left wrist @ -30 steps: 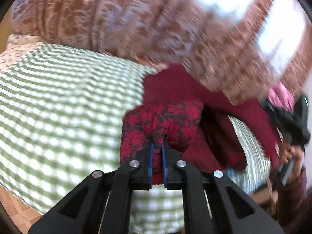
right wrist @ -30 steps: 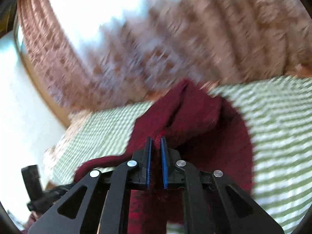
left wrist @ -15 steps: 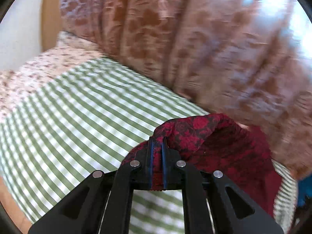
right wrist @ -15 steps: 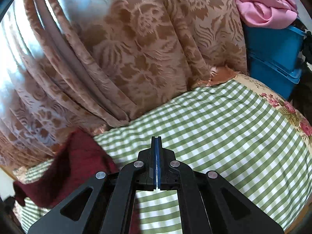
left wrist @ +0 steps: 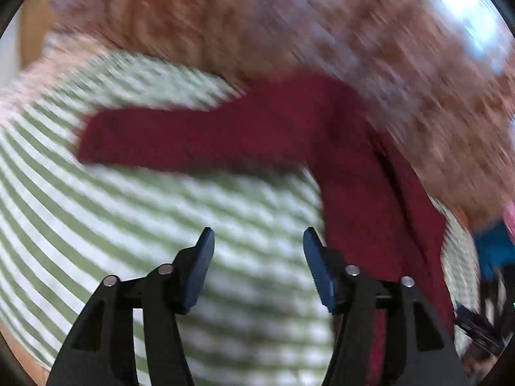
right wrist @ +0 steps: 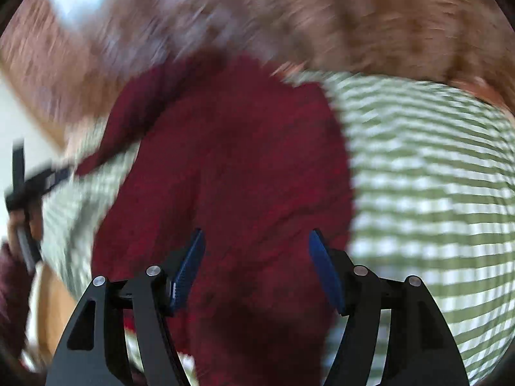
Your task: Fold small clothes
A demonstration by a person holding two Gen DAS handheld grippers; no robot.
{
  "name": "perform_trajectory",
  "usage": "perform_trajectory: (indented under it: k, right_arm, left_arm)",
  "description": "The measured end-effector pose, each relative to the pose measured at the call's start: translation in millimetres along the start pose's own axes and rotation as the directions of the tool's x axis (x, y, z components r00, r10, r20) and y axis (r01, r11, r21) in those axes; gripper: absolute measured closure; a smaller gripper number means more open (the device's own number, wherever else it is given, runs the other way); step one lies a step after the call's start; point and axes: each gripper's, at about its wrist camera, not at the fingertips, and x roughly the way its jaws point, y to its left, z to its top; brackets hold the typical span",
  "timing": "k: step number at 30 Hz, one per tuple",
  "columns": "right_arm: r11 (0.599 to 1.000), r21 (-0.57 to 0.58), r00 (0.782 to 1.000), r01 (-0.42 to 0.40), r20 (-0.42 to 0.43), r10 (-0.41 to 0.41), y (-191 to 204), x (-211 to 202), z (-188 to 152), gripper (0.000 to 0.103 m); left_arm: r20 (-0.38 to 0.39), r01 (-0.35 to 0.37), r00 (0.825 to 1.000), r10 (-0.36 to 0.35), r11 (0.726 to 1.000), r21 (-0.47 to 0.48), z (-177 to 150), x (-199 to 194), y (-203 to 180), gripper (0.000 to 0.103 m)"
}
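While both pictures are blurred, a dark red garment (right wrist: 225,167) lies spread on the green checked bedcover (left wrist: 135,212), one sleeve stretched out, near the curtain (left wrist: 289,22). Left tongs (left wrist: 256,241) and right tongs (right wrist: 256,244) are opening, holding nothing. No fold looks made yet.

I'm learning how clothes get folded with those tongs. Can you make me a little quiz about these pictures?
1. True or false: the left tongs are squeezing the dark red garment.
2. What pattern covers the cloth under the garment?
A. blue dots
B. green and white checks
C. plain yellow
3. Fill in: in the right wrist view, the right tongs are opening above the ____ garment.

Key:
1. False: their jaws are opening with nothing between them.
2. B
3. dark red
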Motion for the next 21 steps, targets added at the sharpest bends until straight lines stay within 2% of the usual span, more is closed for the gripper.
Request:
perform_trajectory:
  k: [2,3,4,6,10,12,13,15,17,18,20,21]
  right_arm:
    - [0.998,-0.066,0.996,-0.001,-0.087,-0.004,18.4,17.0,-12.9,0.044]
    - [0.993,-0.116,0.993,0.023,-0.114,-0.036,26.1,23.6,-20.3,0.062]
    - [0.98,-0.181,0.988,0.08,-0.114,-0.101,32.3,26.3,-26.5,0.074]
    - [0.979,-0.186,0.988,0.084,-0.109,-0.106,28.4,21.6,-25.2,0.093]
    - [0.96,-0.171,0.974,0.221,-0.018,-0.228,0.3,-6.7,-4.3,0.095]
    - [0.945,-0.128,0.954,0.3,0.033,-0.298,-25.3,-20.8,11.7,0.095]
    - [0.933,-0.109,0.939,0.343,0.06,-0.338,-37.5,-27.4,20.2,0.095]
    - [0.899,-0.056,0.898,0.435,0.103,-0.428,-66.1,-38.0,42.5,0.095]
    - [0.858,0.002,0.851,0.514,0.125,-0.51,-94.7,-40.4,65.1,0.095]
    - [0.819,0.018,0.81,0.574,0.136,-0.57,-108.8,-38.4,77.2,0.095]
    - [0.775,0.083,0.763,0.626,0.138,-0.631,-136.7,-35.8,96.5,0.095]
    - [0.752,0.119,0.74,0.649,0.134,-0.66,-151.7,-34.7,106.1,0.091]
  left_arm:
    - [-0.076,0.087,0.993,-0.087,0.996,0.002,-29.6,12.7,-16.2,0.044]
    - [-0.105,0.119,0.987,-0.119,0.993,-0.004,-42.1,18.6,-22.3,0.042]
    - [-0.123,0.141,0.982,-0.142,0.99,-0.011,-50.9,23.1,-26.3,0.041]
    - [-0.16,0.196,0.967,-0.198,0.98,-0.03,-68.9,31.1,-37.5,0.041]
    - [-0.163,0.245,0.955,-0.25,0.968,-0.048,-80.9,34.8,-46.7,0.037]
    - [-0.167,0.251,0.952,-0.256,0.967,-0.047,-81.4,35.8,-50.8,0.037]
    - [-0.169,0.258,0.95,-0.262,0.965,-0.045,-79.6,35.6,-50.0,0.037]
    - [-0.178,0.289,0.939,-0.293,0.956,-0.048,-78.4,37.9,-56.2,0.037]
    - [-0.181,0.299,0.936,-0.301,0.953,-0.042,-80.3,36.6,-60.5,0.037]
    - [-0.183,0.294,0.938,-0.296,0.955,-0.038,-81.3,37.9,-63.2,0.037]
    - [-0.193,0.294,0.936,-0.296,0.955,-0.037,-84.0,40.9,-66.2,0.037]
    - [-0.194,0.291,0.937,-0.292,0.956,-0.035,-84.7,41.5,-67.7,0.037]
